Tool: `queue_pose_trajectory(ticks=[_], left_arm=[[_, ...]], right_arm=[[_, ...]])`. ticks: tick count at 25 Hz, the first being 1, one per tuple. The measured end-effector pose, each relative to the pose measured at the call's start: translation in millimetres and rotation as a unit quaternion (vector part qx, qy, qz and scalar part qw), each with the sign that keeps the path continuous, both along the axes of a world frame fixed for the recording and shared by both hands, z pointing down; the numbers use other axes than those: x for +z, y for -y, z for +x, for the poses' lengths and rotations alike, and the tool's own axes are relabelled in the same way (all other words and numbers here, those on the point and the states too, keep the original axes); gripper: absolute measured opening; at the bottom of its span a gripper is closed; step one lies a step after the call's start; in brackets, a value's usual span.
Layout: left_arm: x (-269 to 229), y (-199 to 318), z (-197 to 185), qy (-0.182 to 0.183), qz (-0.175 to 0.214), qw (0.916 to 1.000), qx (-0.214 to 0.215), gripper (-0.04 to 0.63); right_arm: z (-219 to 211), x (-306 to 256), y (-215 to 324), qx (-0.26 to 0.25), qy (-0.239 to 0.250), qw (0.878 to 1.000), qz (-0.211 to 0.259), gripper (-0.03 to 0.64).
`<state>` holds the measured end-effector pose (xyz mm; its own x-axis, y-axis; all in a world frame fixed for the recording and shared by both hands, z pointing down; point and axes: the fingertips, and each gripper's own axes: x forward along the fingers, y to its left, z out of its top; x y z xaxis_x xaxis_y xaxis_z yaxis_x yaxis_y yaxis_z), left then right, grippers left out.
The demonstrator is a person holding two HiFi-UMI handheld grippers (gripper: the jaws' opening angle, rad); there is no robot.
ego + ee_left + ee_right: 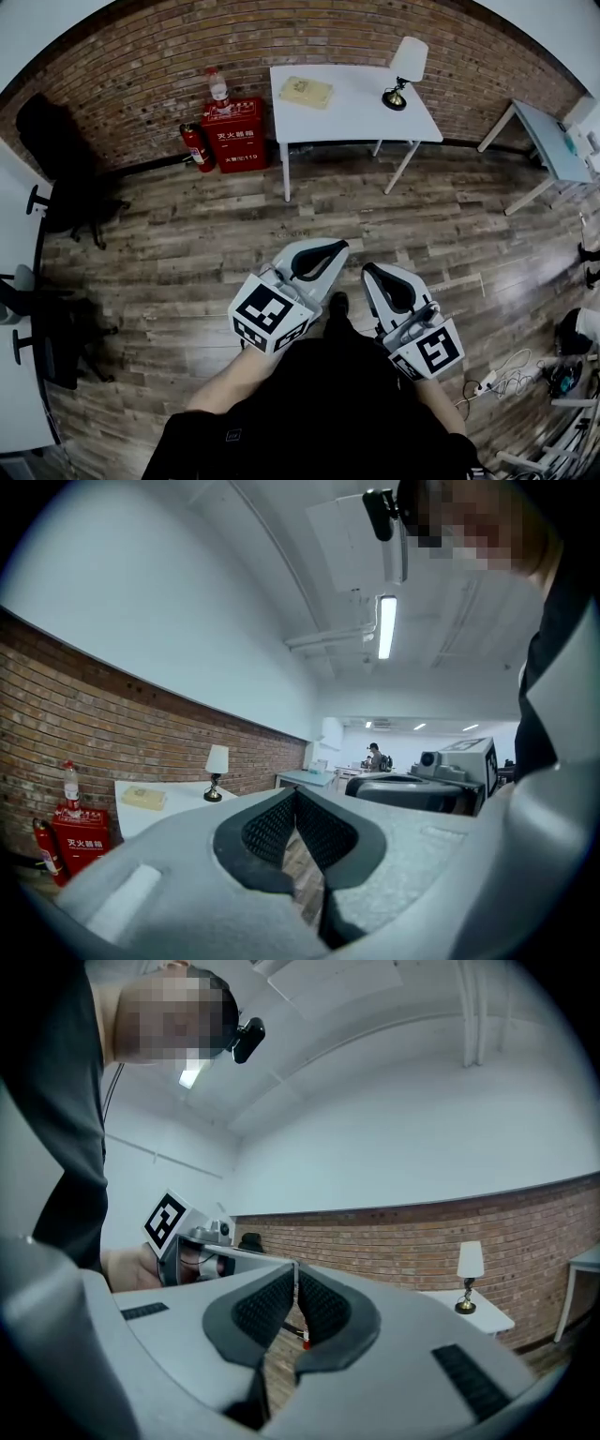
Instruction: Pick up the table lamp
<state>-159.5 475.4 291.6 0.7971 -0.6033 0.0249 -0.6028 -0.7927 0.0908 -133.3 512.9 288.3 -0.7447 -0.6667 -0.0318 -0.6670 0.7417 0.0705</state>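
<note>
A wide stretch of plank floor lies between me and the brick wall. Against that wall, at about twelve o'clock, stands the white table, with the red fire cabinet just beside it at eleven. The table lamp stands upright on the table's far right corner, around one o'clock from me and well apart from my tongs. A flat yellowish box lies on the tabletop's ten o'clock side. My left gripper and right gripper hang low in front of me, both with jaws pressed together on nothing. I judge this the approach: walk toward one o'clock, spread one pair of jaws before arriving, and aim for the slim stem under the shade, not the shade itself, keeping the lamp upright.
</note>
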Motion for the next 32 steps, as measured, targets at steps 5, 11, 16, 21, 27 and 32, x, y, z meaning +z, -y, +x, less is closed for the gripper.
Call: queue_pose_trajectory(ticks=[5,11,16,21,27,32], left_arm=[[13.9,52.7,1.8,0.001,-0.014,0.9999,-0.010,0.009],[11.7,117.1,52.1,0.015,-0.014,0.9997,0.014,0.009],[13.6,173.4,99.4,0.034,-0.025,0.9989,0.018,0.009],[19.8,222.2,138.1,0.036,-0.044,0.9983,0.017,0.009],[33.6,268.1,155.9,0.036,-0.058,0.9975,0.015,0.009],[38.5,319.6,160.0,0.019,-0.053,0.9982,0.019,0.009]], right_arm=[[-2.3,5.4,54.7,-0.014,0.011,1.000,-0.001,0.052],[28.6,15.8,117.9,-0.025,0.018,0.999,-0.023,0.100],[75.9,12.7,175.2,-0.030,0.044,0.998,-0.030,0.100],[113.9,24.1,222.7,-0.034,0.047,0.997,-0.059,0.100],[141.0,34.0,266.2,-0.016,0.044,0.996,-0.076,0.100],[149.7,36.6,315.3,0.000,0.032,0.997,-0.069,0.100]])
